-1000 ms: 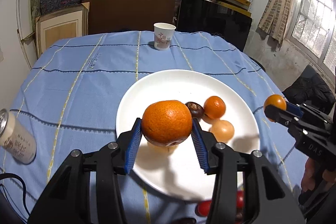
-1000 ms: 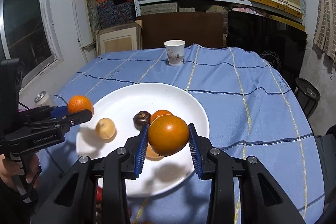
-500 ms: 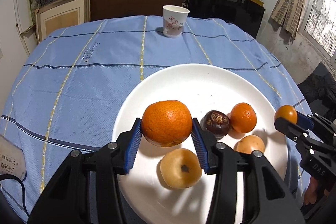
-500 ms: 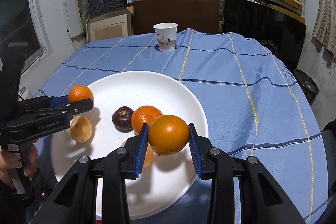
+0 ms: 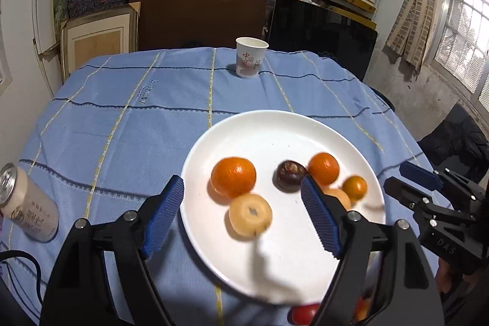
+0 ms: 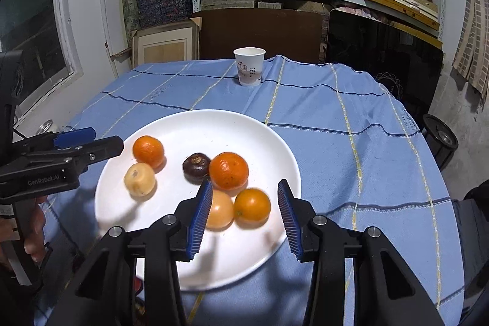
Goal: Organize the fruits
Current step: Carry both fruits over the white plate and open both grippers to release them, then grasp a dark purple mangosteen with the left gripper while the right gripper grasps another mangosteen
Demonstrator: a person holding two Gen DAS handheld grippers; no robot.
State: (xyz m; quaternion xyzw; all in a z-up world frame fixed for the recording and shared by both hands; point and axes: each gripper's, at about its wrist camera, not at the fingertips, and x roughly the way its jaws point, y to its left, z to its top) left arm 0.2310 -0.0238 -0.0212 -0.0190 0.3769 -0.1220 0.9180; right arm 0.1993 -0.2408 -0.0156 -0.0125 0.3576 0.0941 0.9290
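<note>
A white plate [image 5: 275,130] [image 6: 189,124] on the blue tablecloth holds several fruits. The orange tangerine [image 5: 233,177] [image 6: 148,151] lies at the plate's left next to a pale yellow fruit [image 5: 250,214] [image 6: 139,179]. A dark brown fruit [image 5: 290,175] [image 6: 196,166], a second tangerine [image 5: 323,168] [image 6: 228,170], a smooth orange fruit [image 5: 354,188] [image 6: 252,207] and another pale fruit [image 6: 219,209] lie on the plate's right. My left gripper [image 5: 243,214] is open and empty above the plate. My right gripper [image 6: 244,214] is open and empty just above the smooth orange fruit.
A paper cup [image 5: 251,57] [image 6: 249,66] stands at the table's far side. A drink can [image 5: 26,206] lies on the cloth left of the plate. Small red fruits [image 5: 304,313] sit at the near table edge. Shelves, boards and a dark screen stand behind the table.
Both grippers have opened. The tangerine from the left gripper and the smooth orange fruit from the right gripper now lie on the plate. Both grippers have drawn back a little.
</note>
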